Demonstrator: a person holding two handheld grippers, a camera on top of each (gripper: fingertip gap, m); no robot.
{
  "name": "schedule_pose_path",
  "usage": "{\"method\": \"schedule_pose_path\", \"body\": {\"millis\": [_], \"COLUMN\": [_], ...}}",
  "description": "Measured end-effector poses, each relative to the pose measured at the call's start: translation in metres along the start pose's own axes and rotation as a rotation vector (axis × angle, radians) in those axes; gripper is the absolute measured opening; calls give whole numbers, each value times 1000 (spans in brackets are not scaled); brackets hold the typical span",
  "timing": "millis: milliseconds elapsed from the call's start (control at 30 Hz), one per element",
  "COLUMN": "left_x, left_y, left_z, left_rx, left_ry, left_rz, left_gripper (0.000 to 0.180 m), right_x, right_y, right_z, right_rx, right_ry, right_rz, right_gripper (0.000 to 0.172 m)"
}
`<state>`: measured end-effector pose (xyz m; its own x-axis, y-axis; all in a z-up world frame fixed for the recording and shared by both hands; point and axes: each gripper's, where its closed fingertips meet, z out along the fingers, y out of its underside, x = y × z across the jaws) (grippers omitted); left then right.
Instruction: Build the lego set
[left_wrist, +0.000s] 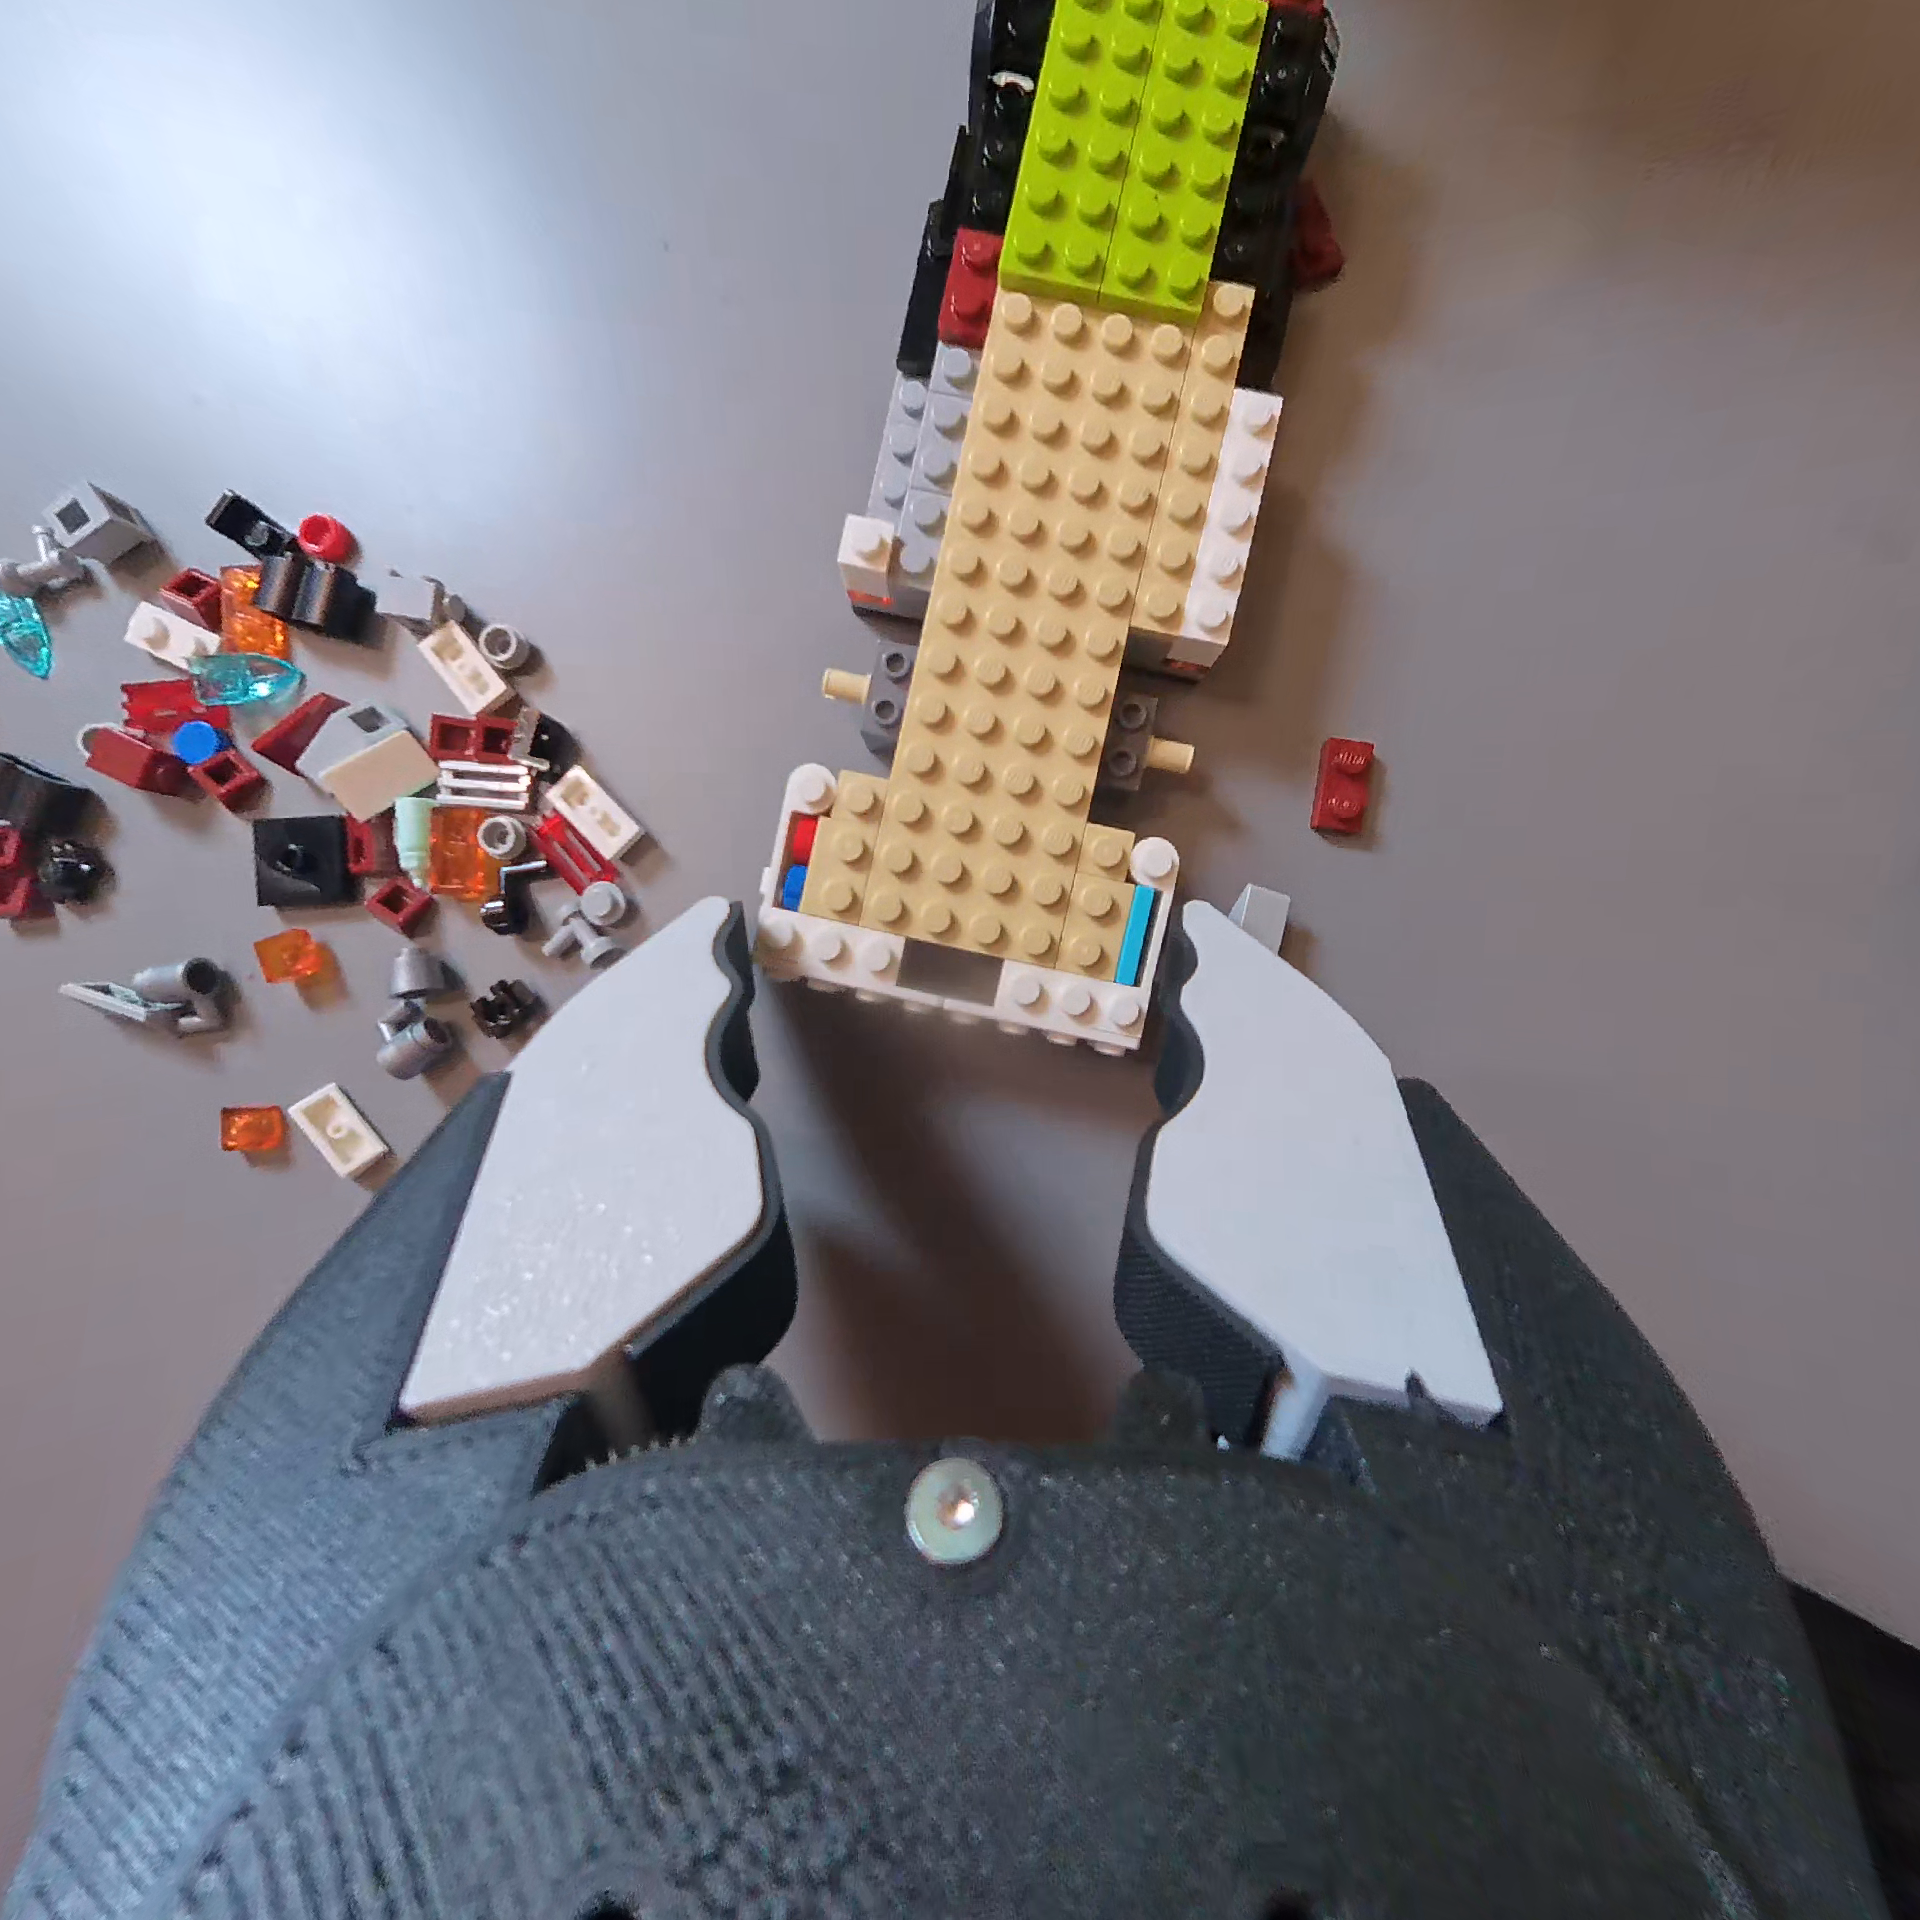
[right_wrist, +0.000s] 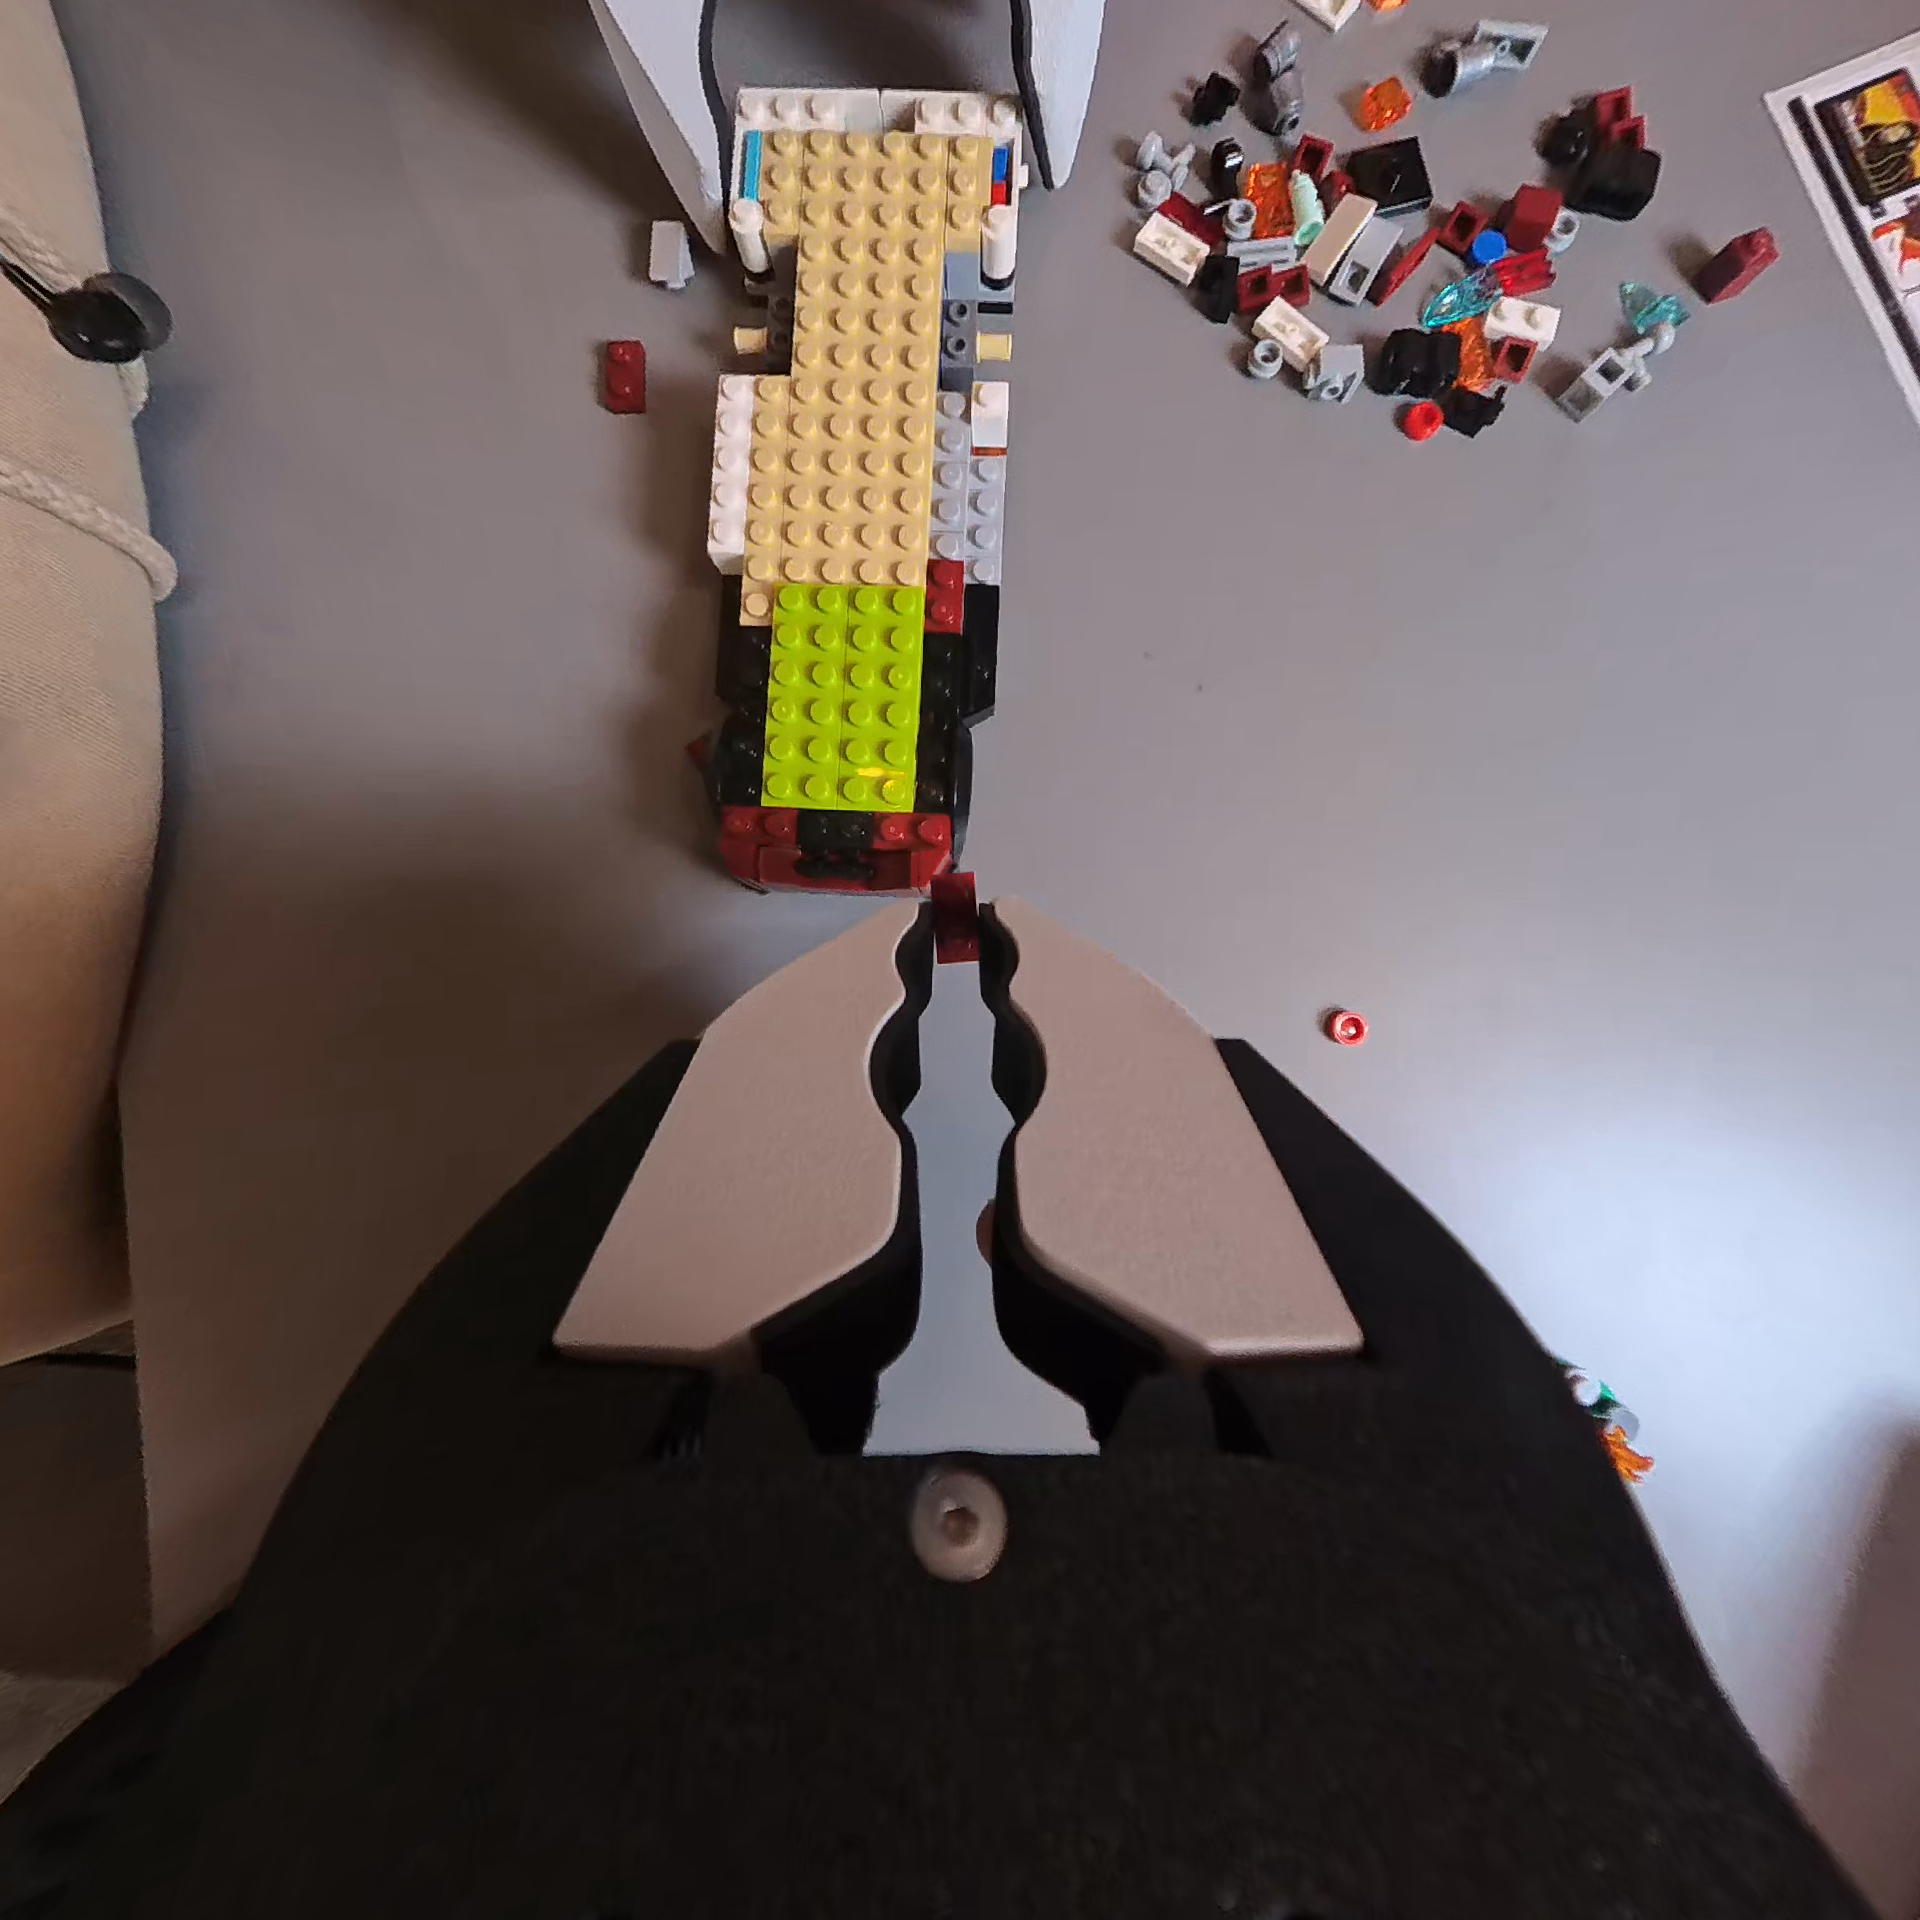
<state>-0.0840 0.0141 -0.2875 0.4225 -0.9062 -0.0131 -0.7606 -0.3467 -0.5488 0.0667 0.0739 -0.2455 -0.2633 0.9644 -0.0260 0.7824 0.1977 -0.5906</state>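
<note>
A long brick model (left_wrist: 1039, 623) with a tan and lime-green studded top lies on the grey table (left_wrist: 520, 260). My left gripper (left_wrist: 956, 935) is open, and its fingertips flank the model's white near end without gripping it. In the right wrist view the model (right_wrist: 852, 468) runs away from me, with the left gripper's fingers (right_wrist: 665, 94) at its far end. My right gripper (right_wrist: 956, 920) is shut on a small dark red plate (right_wrist: 954, 904). It holds the plate just off the right corner of the model's dark red end.
A pile of loose small pieces (left_wrist: 312, 748) lies left of the model and also shows in the right wrist view (right_wrist: 1403, 270). A dark red plate (left_wrist: 1343, 784) and a grey slope piece (left_wrist: 1262, 909) lie by the model. A red round stud (right_wrist: 1348, 1027), a printed booklet (right_wrist: 1860, 187) and beige fabric (right_wrist: 62, 727) are nearby. About 20 cm separates my left fingertips from my right. The red round stud (right_wrist: 1348, 1027) is closer to my right gripper, around 9 cm from its tips; the left tips are 20 cm off.
</note>
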Motion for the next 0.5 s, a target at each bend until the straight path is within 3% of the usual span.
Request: {"method": "schedule_pose_path", "body": {"millis": [500], "left_x": [10], "left_y": [-2], "left_z": [-3], "left_rx": [99], "left_ry": [24], "left_rz": [-40], "left_gripper": [84], "right_x": [0], "right_y": [-24], "right_z": [-4], "right_rx": [81], "right_ry": [-31], "right_rz": [56], "right_gripper": [8]}}
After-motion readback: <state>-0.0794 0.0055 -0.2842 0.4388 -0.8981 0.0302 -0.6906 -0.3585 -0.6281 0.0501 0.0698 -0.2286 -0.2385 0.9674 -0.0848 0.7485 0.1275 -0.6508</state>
